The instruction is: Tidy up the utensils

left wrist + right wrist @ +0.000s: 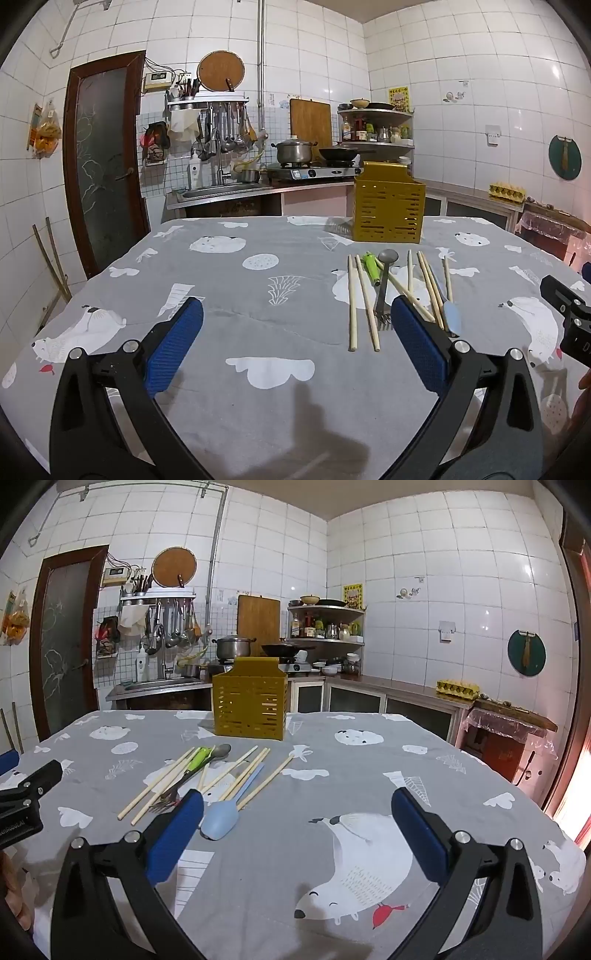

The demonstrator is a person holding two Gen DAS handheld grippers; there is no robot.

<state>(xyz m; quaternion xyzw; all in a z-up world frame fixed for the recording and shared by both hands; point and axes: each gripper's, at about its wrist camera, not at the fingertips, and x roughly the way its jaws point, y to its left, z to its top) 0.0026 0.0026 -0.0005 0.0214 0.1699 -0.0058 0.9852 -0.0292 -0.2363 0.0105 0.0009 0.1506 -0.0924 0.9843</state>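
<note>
Filling the room: white tiled walls, a dark door at left, a sink counter with a pot and pan on a stove behind.
Table: covered by a grey cloth printed with white bears and clouds; everything for the task lies on it.
Yellow holder: upright near the far edge of the table, slotted walls, just behind the utensils and apart from them.
Utensils: a loose spread in front of the holder, with some pieces crossing.
Chopsticks: several pale sticks; two lie side by side at the left of the spread, others fan out to the right.
Blue spatula: blade nearest the camera, handle pointing toward the holder, lying among the right-hand sticks.
Fork: dark metal, tines toward the near edge, its handle crossing a chopstick.
Spoon: grey bowl at the far end, beside a green-handled piece whose kind I cannot make out.
Left tool: blue pads spread wide, holding nothing, hovering over bare cloth; its right finger hides the near ends of some sticks.
Right tool: also wide apart and empty, over the bear print to the right of the spread; its left finger covers part of the fork's tines.
Cut off: each tool shows only as a black edge in the other's view.
</note>
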